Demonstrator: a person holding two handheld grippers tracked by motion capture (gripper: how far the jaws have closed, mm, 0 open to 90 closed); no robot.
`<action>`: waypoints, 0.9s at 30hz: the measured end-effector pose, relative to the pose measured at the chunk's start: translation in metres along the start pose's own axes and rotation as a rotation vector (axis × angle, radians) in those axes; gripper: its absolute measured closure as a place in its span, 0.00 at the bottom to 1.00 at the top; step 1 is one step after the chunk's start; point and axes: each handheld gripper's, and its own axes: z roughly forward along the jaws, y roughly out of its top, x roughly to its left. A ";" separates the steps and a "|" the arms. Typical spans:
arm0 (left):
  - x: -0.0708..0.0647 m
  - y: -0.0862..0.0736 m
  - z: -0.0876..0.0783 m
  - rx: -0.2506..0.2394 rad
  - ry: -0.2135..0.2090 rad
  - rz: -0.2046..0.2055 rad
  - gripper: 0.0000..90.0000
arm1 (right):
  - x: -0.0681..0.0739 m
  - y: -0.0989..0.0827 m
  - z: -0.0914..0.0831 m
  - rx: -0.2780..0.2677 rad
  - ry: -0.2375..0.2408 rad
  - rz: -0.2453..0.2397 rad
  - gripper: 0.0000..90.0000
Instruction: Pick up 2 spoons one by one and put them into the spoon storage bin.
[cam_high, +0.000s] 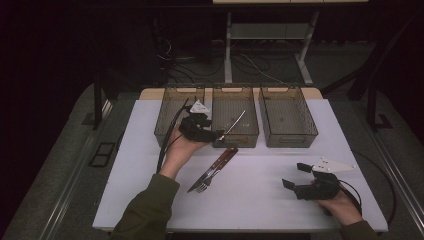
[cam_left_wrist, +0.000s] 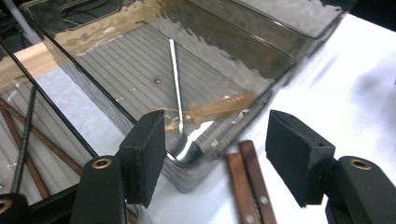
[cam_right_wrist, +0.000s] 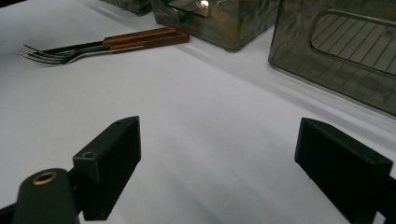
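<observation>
High view: spoon (cam_high: 235, 124) lengthwise in middle bin (cam_high: 235, 116), wooden handle nearest left hand-held gripper (cam_high: 218, 136), jaws apart, empty.

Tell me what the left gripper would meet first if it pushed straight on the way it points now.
Probably the near wall of the middle bin, just ahead of the left gripper and its open, empty jaws. Behind that wall lies a wooden-handled utensil. Depth is hard to judge.
</observation>
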 end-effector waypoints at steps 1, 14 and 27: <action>-0.002 -0.002 -0.002 -0.004 -0.006 0.006 0.41 | 0.000 0.000 0.000 0.000 0.000 -0.001 0.15; -0.022 -0.037 -0.013 -0.011 -0.044 0.021 0.36 | 0.000 0.000 0.000 0.000 0.001 0.002 0.15; -0.026 -0.074 -0.029 -0.016 -0.047 0.014 0.44 | 0.001 0.000 -0.001 0.000 -0.001 -0.005 0.15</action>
